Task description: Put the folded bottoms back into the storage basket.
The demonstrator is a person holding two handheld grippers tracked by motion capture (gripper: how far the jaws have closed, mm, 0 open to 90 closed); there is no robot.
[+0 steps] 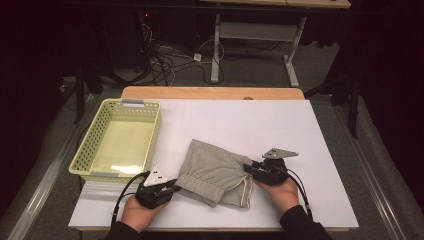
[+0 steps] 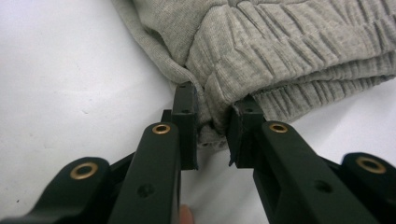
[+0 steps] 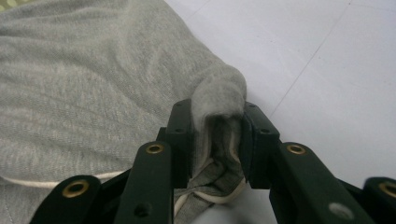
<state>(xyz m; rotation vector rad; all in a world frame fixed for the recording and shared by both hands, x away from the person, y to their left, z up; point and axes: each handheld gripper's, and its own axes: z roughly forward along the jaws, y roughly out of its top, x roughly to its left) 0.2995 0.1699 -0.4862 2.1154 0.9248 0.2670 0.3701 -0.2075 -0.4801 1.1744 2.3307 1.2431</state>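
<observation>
Here, nearest the person, the left gripper (image 1: 172,187) sat at the near left edge of the grey garment (image 1: 215,172), its jaws drawn close together on the gathered, ribbed waistband; in the left gripper view the left gripper (image 2: 212,128) had a bunched fold of the garment (image 2: 280,51) pinched between its pads, with the ribbed band spreading away ahead and to the right of the jaws and bare white table surface (image 2: 60,79) to their left. A fingertip (image 2: 186,215) showed just behind the jaws at the bottom edge.

The right gripper (image 1: 248,168) lay at the garment's right edge, jaws pointing inward toward the cloth. In the right gripper view the right gripper (image 3: 217,123) had its jaws narrowed onto a rolled hump of the garment (image 3: 93,79), which bulged up between and just beyond the pads; a pale cord (image 3: 219,196) looped below the jaws, the flat body of the cloth extended to their left, and white table lay to their right.

Beyond both jaws, the garment lay folded on the white table surface (image 1: 260,120). Farther off, past the left gripper and well apart from the cloth, stood the pale yellow perforated basket (image 1: 97,132).
</observation>
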